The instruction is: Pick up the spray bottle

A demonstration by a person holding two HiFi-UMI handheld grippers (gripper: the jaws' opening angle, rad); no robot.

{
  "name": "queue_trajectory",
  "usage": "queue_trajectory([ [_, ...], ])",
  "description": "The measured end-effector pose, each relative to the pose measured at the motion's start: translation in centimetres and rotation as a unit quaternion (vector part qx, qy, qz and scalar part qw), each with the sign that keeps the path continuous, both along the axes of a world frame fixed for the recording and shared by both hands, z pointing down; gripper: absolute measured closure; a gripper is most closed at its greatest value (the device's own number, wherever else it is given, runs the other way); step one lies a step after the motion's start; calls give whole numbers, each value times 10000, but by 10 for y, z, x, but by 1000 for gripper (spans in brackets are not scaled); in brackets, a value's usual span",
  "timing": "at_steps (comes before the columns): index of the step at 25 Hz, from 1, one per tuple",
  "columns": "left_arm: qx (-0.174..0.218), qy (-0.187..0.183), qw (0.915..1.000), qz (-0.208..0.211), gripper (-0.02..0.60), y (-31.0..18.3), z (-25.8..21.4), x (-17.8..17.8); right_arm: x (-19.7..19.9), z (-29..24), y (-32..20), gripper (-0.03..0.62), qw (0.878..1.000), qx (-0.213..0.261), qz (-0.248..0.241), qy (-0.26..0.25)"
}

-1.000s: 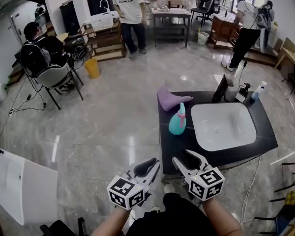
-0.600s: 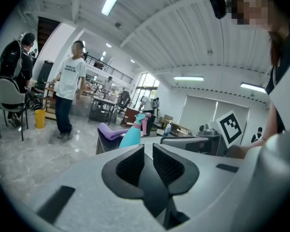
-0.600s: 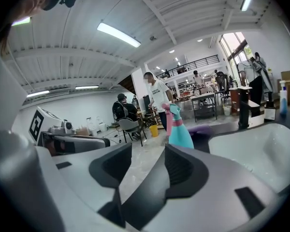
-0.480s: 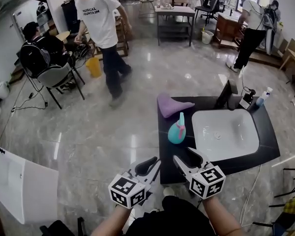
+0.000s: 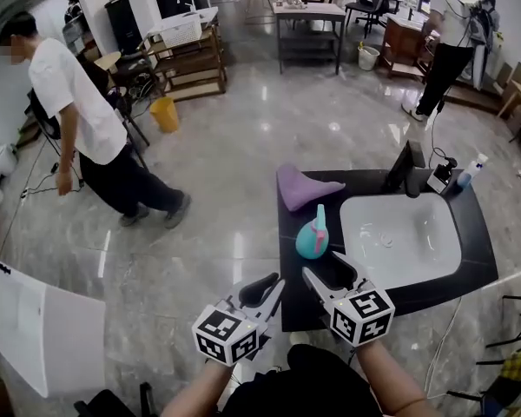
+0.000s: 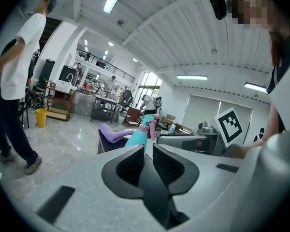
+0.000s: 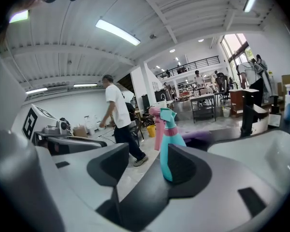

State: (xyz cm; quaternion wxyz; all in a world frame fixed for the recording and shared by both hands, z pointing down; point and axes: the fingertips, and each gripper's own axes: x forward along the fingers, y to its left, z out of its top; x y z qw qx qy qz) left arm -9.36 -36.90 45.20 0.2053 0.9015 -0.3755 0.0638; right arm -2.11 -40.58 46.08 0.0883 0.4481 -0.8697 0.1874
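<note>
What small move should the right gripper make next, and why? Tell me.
Probably ease the right gripper forward around the spray bottle: its jaws are opening with nothing between them, and the bottle stands upright just ahead on the black counter.

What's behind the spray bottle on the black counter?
A crumpled purple cloth lies behind the spray bottle, apart from it, near the far left corner of the counter. Anything under the cloth is hidden.
</note>
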Motion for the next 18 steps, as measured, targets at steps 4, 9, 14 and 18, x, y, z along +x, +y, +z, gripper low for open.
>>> queue_trajectory([
  [4,47,-2,10000,-66,551,-11,-1,-2,4,-1,-15,358,9998,88,164,62],
  [9,43,-5,9999,-158,551,-21,1,-5,9,-2,-31,338,9990,184,371,148],
  [14,53,22,9998,-186,551,-30,1,-3,8,-5,-45,313,9981,286,497,211],
  [18,55,19,9998,-206,551,-40,2,1,5,-7,-57,303,9969,386,622,274],
])
